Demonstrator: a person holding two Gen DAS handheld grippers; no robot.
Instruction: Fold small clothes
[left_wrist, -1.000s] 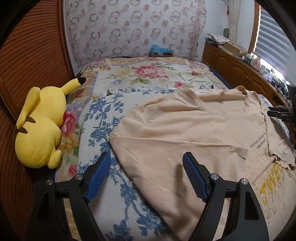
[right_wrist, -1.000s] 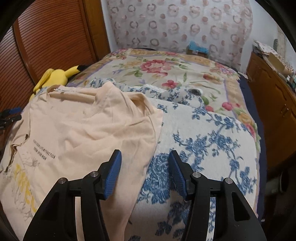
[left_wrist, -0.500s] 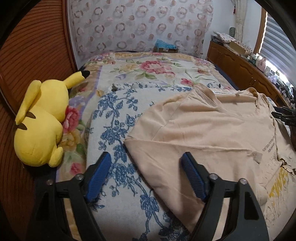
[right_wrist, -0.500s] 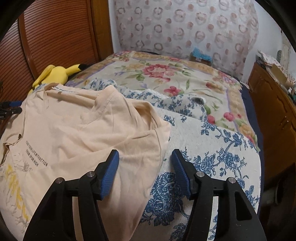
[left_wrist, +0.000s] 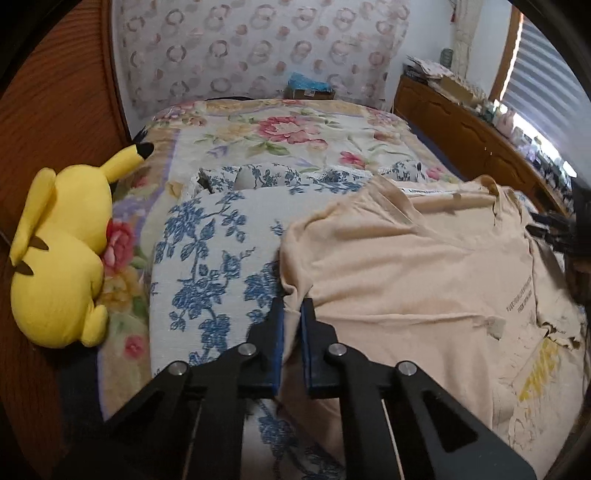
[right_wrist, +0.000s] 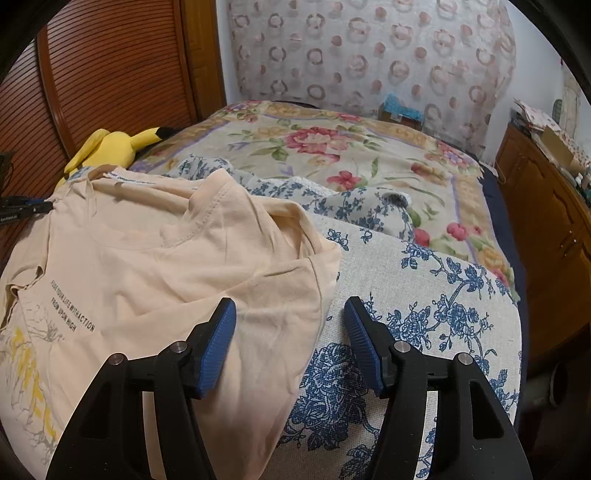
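1. A beige T-shirt (left_wrist: 406, 273) is spread on the blue-floral cover (left_wrist: 207, 258) of the bed (left_wrist: 295, 129), filling centre and right of the left wrist frame.
2. The left gripper (left_wrist: 291, 314) is clenched on the T-shirt's sleeve edge, lower centre.
3. The right gripper (right_wrist: 288, 314) is held released, fingers (right_wrist: 218, 339) spread astride the opposite sleeve hem.
4. A yellow plush toy (left_wrist: 59, 258) is noted at left edge, apart from the T-shirt.
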